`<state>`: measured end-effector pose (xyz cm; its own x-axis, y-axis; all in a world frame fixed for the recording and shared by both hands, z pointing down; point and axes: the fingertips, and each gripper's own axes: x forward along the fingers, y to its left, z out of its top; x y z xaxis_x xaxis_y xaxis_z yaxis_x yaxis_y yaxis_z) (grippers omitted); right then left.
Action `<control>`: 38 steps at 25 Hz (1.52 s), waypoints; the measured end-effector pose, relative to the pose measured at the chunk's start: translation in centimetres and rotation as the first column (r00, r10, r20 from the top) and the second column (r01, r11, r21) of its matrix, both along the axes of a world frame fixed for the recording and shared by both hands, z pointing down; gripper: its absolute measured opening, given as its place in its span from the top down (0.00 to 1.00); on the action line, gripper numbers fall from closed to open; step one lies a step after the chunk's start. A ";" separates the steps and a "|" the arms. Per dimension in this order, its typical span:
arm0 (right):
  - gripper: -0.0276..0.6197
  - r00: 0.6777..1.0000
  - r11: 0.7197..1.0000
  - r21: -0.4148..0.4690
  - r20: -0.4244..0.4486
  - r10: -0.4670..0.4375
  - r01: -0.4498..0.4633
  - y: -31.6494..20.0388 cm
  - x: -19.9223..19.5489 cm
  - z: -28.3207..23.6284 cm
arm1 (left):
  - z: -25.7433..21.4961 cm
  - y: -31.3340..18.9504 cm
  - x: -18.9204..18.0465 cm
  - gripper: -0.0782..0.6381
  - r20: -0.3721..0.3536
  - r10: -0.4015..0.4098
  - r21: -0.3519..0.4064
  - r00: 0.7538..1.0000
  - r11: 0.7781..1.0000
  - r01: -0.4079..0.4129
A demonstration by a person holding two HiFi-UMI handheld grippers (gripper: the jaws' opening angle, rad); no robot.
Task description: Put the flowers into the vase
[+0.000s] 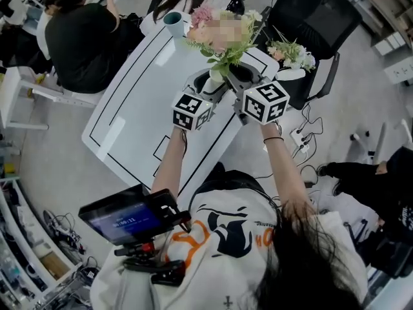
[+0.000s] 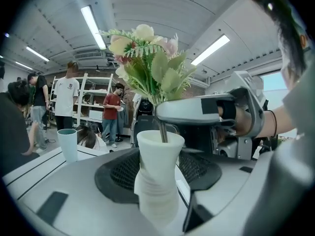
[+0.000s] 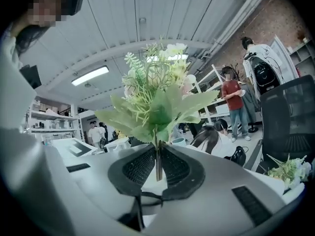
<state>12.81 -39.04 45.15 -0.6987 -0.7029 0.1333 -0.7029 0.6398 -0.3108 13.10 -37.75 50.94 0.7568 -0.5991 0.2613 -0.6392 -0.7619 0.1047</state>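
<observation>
My left gripper [image 1: 208, 86] is shut on a white ribbed vase [image 2: 158, 181] and holds it upright above the table; the same vase [image 1: 215, 79] shows small in the head view. A bunch of artificial flowers [image 1: 222, 41] with green leaves and pale blooms stands over it. Its thin stem [image 2: 162, 131] dips into the vase's mouth. My right gripper [image 3: 158, 167] is shut on that stem [image 3: 158, 159], just under the leaves [image 3: 157, 102]. Seen from the left gripper view, the right gripper [image 2: 197, 113] sits right above the vase's rim.
The white table [image 1: 135, 115] with black lines lies below. On it are a teal cup [image 1: 173, 23] at the far edge and a second bunch of flowers [image 1: 292, 53] at the right. A black chair [image 1: 310, 18] and seated people stand beyond the table.
</observation>
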 end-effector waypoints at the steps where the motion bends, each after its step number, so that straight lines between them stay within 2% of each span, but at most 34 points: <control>1: 0.89 1.000 1.000 -0.002 -0.013 -0.001 0.001 0.2 0.0 0.4 | 0.0 0.0 0.0 0.53 -0.001 0.001 0.000 1.000 1.000 -0.001; 11: 0.85 0.995 1.000 0.010 -0.100 -0.023 0.024 0.9 -0.1 1.2 | 0.0 -0.1 0.2 0.53 -0.017 -0.005 0.001 1.000 1.000 0.005; 16: 0.66 0.988 0.998 0.010 -0.142 -0.056 0.058 1.8 -0.9 1.0 | 0.0 -0.1 0.4 0.53 -0.010 0.001 -0.002 1.000 1.000 -0.001; 21: 0.64 0.979 0.999 0.033 -0.201 -0.021 0.028 2.5 -0.1 0.5 | 0.3 -0.4 0.1 0.54 -0.007 -0.010 -0.010 1.000 1.000 0.010; 27: 0.64 0.995 1.000 -0.019 -0.103 0.015 -0.017 3.3 1.2 0.7 | 0.5 -0.2 0.2 0.54 0.012 -0.015 -0.001 1.000 1.000 0.015; 30: 0.64 0.995 0.999 -0.031 -0.093 0.027 -0.030 3.8 1.6 1.0 | 0.6 -0.1 0.4 0.54 0.028 -0.007 -0.006 1.000 1.000 0.007; 32: 0.64 0.996 0.999 -0.035 -0.086 0.034 -0.037 4.1 1.8 1.0 | 0.7 0.2 0.4 0.44 0.033 0.000 -0.017 0.999 1.000 0.000; 38: 0.64 0.995 0.998 -0.031 -0.075 0.061 -0.064 4.9 2.4 0.5 | 1.1 1.3 -0.6 0.44 0.031 -0.023 -0.032 0.999 0.999 0.025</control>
